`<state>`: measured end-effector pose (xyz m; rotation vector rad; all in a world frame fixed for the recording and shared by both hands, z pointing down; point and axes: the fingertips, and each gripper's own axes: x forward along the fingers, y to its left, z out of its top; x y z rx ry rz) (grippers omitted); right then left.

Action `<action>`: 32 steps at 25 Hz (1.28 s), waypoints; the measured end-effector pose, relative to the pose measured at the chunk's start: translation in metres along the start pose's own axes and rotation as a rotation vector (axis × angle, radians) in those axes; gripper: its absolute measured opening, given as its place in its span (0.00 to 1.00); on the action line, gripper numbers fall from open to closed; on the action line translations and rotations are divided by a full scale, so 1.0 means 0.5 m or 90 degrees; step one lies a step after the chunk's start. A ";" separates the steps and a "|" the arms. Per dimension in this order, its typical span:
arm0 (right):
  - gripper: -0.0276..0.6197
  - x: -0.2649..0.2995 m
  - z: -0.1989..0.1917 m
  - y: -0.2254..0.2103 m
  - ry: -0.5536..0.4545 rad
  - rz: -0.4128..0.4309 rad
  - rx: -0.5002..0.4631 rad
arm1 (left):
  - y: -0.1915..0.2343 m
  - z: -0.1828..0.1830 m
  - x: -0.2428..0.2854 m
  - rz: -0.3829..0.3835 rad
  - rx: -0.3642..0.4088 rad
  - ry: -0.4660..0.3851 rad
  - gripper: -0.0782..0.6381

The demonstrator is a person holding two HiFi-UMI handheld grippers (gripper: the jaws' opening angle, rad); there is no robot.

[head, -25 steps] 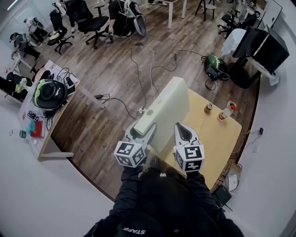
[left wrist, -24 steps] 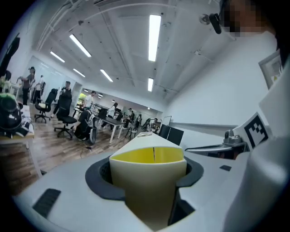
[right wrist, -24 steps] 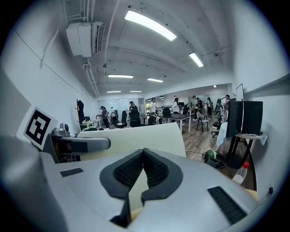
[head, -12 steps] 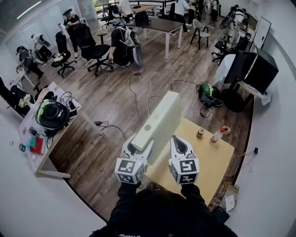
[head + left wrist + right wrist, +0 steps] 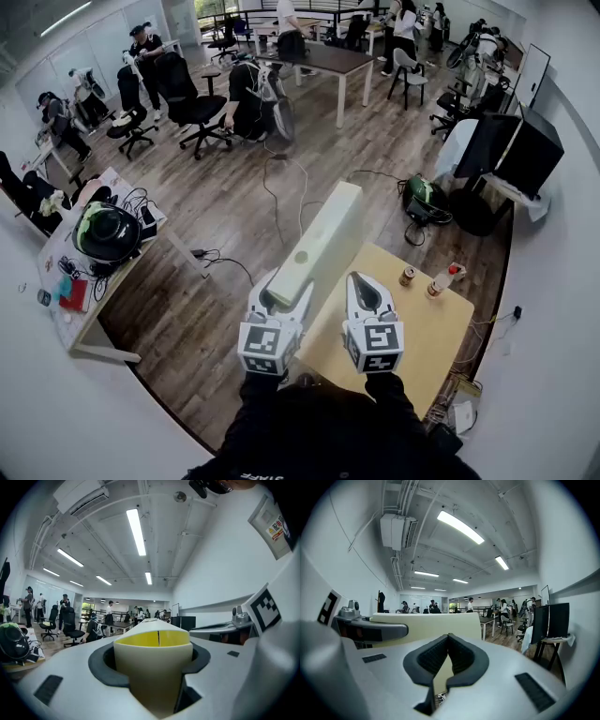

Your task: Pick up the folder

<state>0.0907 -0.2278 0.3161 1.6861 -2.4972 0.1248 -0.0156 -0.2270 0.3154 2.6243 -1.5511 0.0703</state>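
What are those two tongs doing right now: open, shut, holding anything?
Left tongs: closed on the cream folder, gripping one end of it.
Right tongs: shut, nothing between them.

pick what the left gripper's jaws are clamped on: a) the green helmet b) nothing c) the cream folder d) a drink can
c: in the left gripper view the left gripper has its jaws pressed on both sides of the cream folder, at its near end.
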 end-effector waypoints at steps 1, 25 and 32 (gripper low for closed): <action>0.08 0.000 0.001 -0.003 -0.002 -0.002 0.001 | -0.001 0.001 0.001 0.000 0.002 -0.001 0.52; 0.08 0.006 -0.009 -0.031 0.003 -0.020 0.005 | -0.007 0.003 0.023 0.012 0.015 0.002 0.52; 0.08 0.023 -0.015 -0.035 0.007 -0.017 0.003 | 0.004 -0.001 0.040 0.014 0.016 0.007 0.52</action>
